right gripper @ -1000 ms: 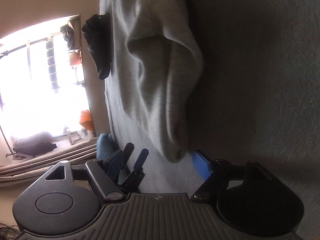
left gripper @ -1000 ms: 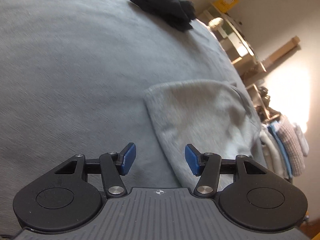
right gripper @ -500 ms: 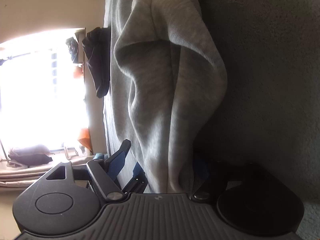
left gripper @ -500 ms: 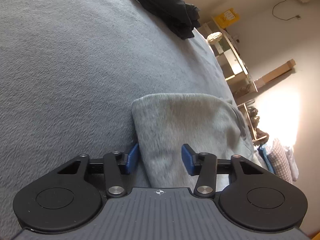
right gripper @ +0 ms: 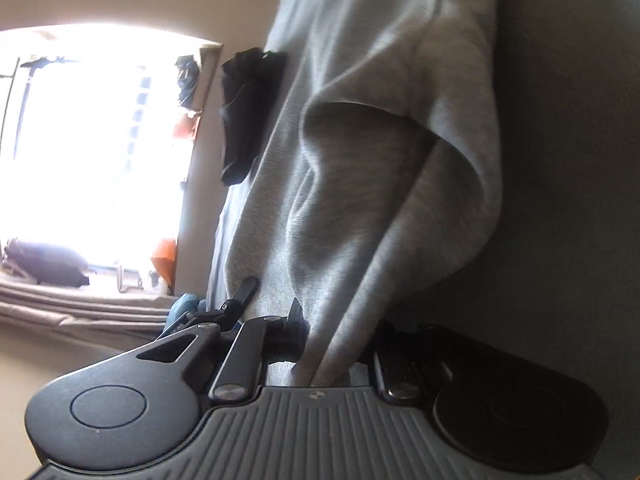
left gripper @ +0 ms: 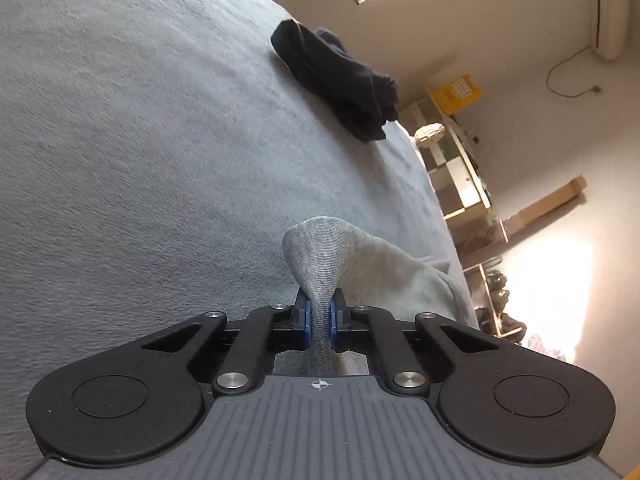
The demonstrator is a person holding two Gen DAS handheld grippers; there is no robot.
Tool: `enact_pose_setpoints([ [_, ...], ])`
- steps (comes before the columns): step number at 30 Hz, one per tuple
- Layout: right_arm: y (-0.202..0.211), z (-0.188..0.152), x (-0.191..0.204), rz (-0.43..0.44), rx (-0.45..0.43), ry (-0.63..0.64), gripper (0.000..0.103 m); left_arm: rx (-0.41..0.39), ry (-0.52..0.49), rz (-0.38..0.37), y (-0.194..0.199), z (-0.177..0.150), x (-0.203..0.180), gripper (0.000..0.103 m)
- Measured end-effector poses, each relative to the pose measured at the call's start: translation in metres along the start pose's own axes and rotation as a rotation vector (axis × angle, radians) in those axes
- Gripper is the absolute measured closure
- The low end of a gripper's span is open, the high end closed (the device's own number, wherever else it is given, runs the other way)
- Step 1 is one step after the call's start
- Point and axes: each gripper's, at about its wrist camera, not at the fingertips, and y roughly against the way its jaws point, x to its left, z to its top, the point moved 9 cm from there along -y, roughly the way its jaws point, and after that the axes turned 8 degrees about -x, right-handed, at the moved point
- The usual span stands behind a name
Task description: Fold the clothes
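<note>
A light grey garment (left gripper: pixel 372 268) lies on a grey bed cover (left gripper: pixel 140 152). In the left wrist view my left gripper (left gripper: pixel 319 322) has its blue pads closing tight on a bunched corner of that garment, which rises in a peak just ahead of the fingers. In the right wrist view my right gripper (right gripper: pixel 332 344) has its jaws closing on another edge of the grey garment (right gripper: pixel 360 152), whose folds hang and stretch away from the fingers. The cloth hides the right gripper's pads.
A dark folded garment (left gripper: pixel 340 80) lies farther off on the bed, also seen in the right wrist view (right gripper: pixel 244 112). Shelves (left gripper: pixel 460 172) and a wall stand beyond the bed's far edge. A bright window (right gripper: pixel 88 140) fills the left of the right wrist view.
Both grippers went from open beside the grey garment to closed on its edge. The cloth now rises in a pinched peak at the left gripper and lifts off the bed at the right.
</note>
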Motion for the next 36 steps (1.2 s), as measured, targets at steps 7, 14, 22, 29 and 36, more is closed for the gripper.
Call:
enact_pose_setpoints([
  [7,-0.011,-0.105,0.035,0.054,0.248,0.037,0.090,0.000,-0.117,0.126,0.100,0.025,0.047,0.097],
  [14,-0.057,-0.179,0.022,0.008,0.476,-0.025,0.067,-0.018,-0.177,0.406,0.150,0.038,0.117,0.087],
  [22,-0.011,-0.150,0.024,0.025,0.481,-0.001,0.044,-0.185,-0.508,0.467,0.224,0.104,0.044,0.077],
  [29,0.004,-0.114,0.020,0.022,0.401,0.013,0.044,-0.065,-0.941,0.584,0.219,0.055,0.003,0.061],
  [36,0.022,-0.100,0.029,-0.025,0.295,0.263,0.053,0.144,-0.933,0.320,0.155,-0.090,0.003,0.061],
])
